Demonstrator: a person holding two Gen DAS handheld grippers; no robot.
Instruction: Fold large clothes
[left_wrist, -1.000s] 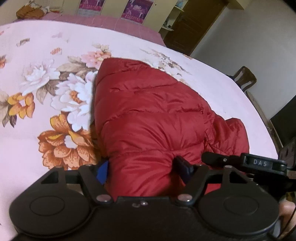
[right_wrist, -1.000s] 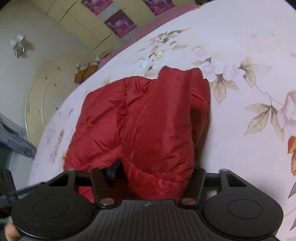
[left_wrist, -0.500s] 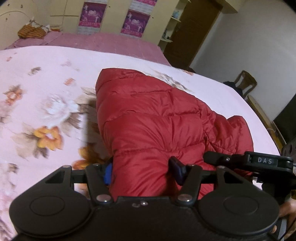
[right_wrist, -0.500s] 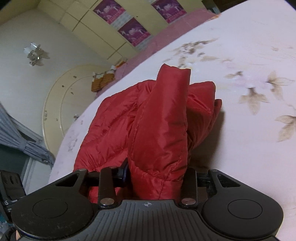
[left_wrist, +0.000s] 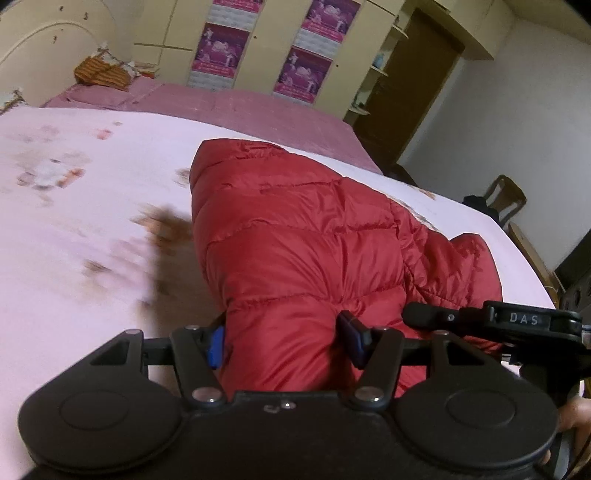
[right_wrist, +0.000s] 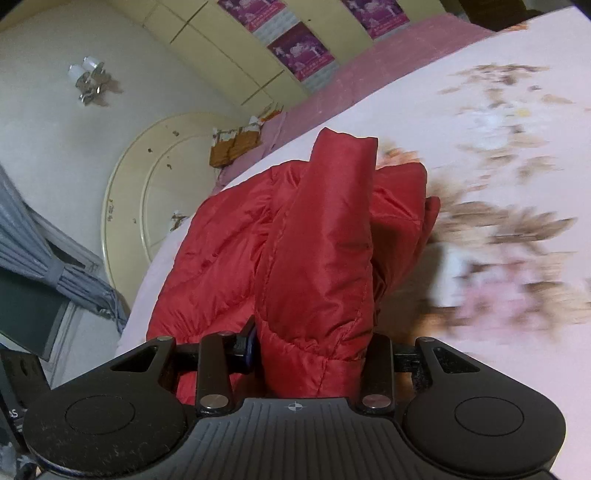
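A red quilted puffer jacket (left_wrist: 295, 236) lies partly lifted over a pink floral bedspread (left_wrist: 74, 206). My left gripper (left_wrist: 282, 341) is shut on the jacket's near edge, with blue pads on both sides of the padded fabric. My right gripper (right_wrist: 314, 349) is shut on another part of the jacket (right_wrist: 317, 251), which rises as a raised fold in front of it. The right gripper's body (left_wrist: 517, 319) shows at the right edge of the left wrist view.
A cream wardrobe with purple posters (left_wrist: 295, 62) stands behind the bed. A rounded headboard (right_wrist: 147, 184) and an orange folded cloth (left_wrist: 103, 72) are at the bed's head. A wooden chair (left_wrist: 506, 195), a dark door (left_wrist: 417, 85) and grey curtains (right_wrist: 44, 258) border the room.
Both grippers have lifted the jacket's held edge higher off the bed and tilted up, so more of the wardrobe and walls shows. The jacket bunches up more.
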